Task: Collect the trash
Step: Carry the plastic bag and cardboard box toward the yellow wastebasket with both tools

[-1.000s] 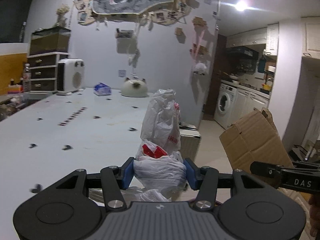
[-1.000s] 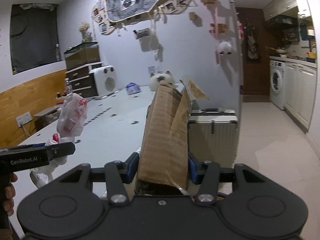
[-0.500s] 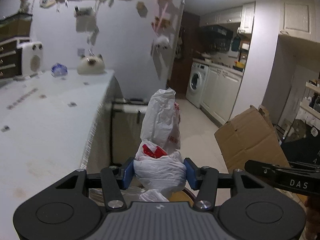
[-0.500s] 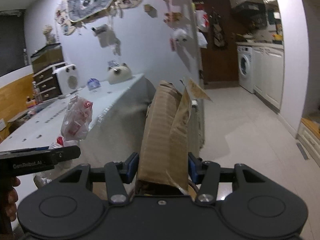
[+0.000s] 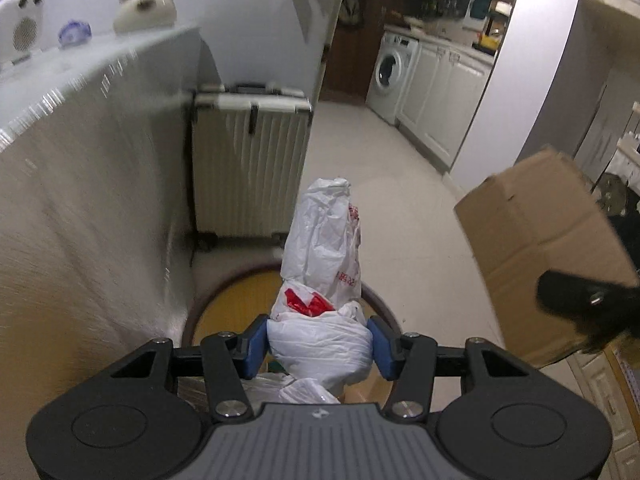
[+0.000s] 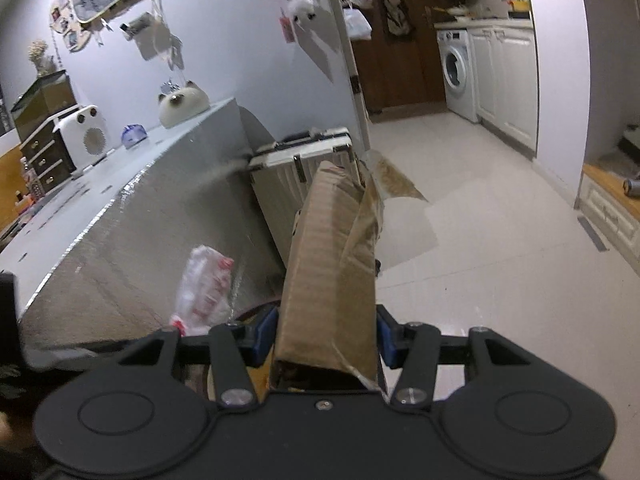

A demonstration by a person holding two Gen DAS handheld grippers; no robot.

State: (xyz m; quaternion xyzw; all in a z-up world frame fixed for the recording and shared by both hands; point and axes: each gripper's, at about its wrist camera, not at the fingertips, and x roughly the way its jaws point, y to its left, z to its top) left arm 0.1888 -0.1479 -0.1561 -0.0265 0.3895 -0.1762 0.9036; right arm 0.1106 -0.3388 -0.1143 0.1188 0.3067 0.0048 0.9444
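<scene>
Pale tiled floor [image 5: 400, 208] with ribbed suitcase [image 5: 250, 160] standing at the end of the white worktop [image 5: 80, 92]. In front of suitcase: left claw [image 5: 319, 344], closed onto a white plastic bag [image 5: 320, 264], held over a round yellow bin [image 5: 232, 304]. Right of suitcase: right claw [image 6: 326, 340], clamped on a flattened cardboard box [image 6: 328, 264]. Beyond suitcase: washing machine [image 5: 390, 76].

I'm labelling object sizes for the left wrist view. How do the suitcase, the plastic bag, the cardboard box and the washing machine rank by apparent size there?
Largest to smallest, as seen:
1. suitcase
2. cardboard box and plastic bag: they look alike, and the bag is closest to the camera, so no ranking between them
3. washing machine, far off
</scene>
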